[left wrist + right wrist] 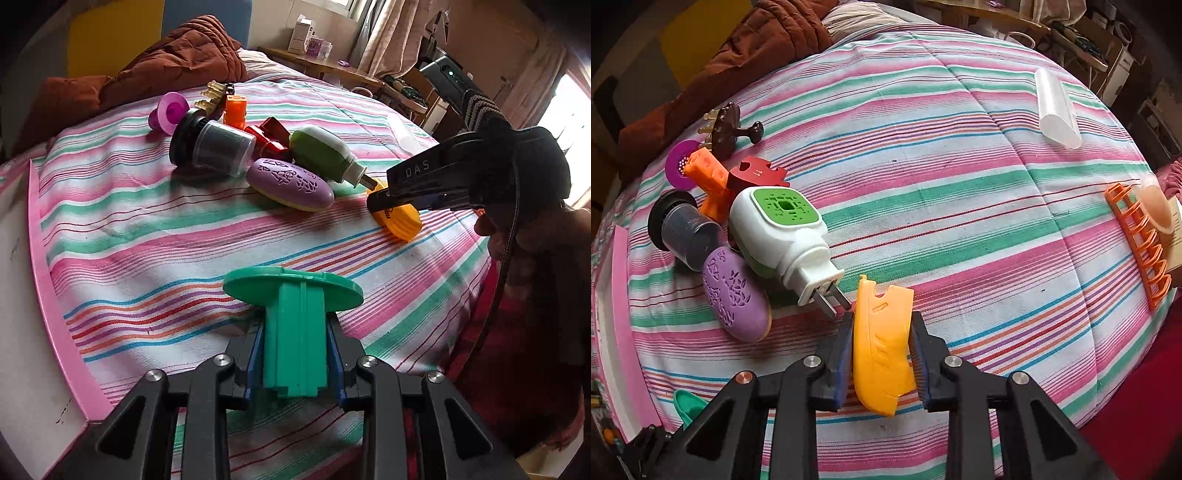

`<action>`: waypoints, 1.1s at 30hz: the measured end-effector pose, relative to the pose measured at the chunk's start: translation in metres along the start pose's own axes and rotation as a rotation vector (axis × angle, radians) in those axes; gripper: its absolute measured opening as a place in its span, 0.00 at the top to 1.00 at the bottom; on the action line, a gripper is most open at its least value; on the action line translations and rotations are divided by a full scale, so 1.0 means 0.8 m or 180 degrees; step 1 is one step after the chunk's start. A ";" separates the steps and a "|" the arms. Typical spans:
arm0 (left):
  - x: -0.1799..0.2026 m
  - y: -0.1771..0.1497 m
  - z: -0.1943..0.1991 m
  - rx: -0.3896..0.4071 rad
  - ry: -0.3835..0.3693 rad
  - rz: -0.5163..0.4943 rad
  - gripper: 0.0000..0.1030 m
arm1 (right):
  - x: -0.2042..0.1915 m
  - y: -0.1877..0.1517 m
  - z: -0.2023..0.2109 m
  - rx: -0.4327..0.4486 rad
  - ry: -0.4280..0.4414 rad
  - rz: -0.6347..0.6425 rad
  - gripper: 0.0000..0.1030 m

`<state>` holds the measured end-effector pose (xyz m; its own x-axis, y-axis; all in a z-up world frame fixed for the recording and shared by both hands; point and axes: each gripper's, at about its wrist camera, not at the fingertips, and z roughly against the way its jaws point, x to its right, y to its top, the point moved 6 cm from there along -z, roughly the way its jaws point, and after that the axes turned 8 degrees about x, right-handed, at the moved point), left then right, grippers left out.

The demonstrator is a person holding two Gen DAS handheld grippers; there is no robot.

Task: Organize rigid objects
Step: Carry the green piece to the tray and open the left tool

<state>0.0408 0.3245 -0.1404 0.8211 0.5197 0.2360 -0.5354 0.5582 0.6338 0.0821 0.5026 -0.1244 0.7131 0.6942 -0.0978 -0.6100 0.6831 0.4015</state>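
In the left wrist view, the left hand-held gripper (295,354) is sitting at the bottom centre of the frame, its blue pads clamping the ribbed stem of a green plastic piece (295,321) whose flat round disc is standing just past the fingertips. In the right wrist view, the right hand-held gripper (882,354) is reaching in from the bottom centre, its jaws pressing on both sides of a yellow plastic piece (882,347) that is lying on the bed; the same gripper is showing at the right of the left wrist view, tip down on that piece.

Everything is resting on a bed (960,184) covered with a pink, green and white striped sheet. A brown quilt (177,59) is bunching at the upper left, a wooden desk (332,66) and curtains are showing in the upper right of the left wrist view, and a pink-edged box (620,332) is sitting at the left edge.

A cluster is lying in the left half of the right wrist view: a purple disc (677,164), an orange block (709,177), a dark jar (687,229), a purple oval case (738,295) and a white and green plug-in device (779,229), whose prongs are pointing at the yellow piece, just beside it. Further right, a clear tube (1056,107) is lying at the upper right and an orange rack (1137,243) at the right edge.
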 end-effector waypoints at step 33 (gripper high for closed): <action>-0.354 0.046 0.151 0.0452 0.1374 0.1418 0.71 | -0.009 -0.006 -0.001 0.0195 -0.0377 0.0585 0.73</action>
<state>-0.1871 0.1197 -0.0950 0.3560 0.9128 0.2001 -0.7516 0.1525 0.6417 0.0794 0.4942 -0.1266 0.6296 0.7719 0.0885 -0.7139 0.5299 0.4577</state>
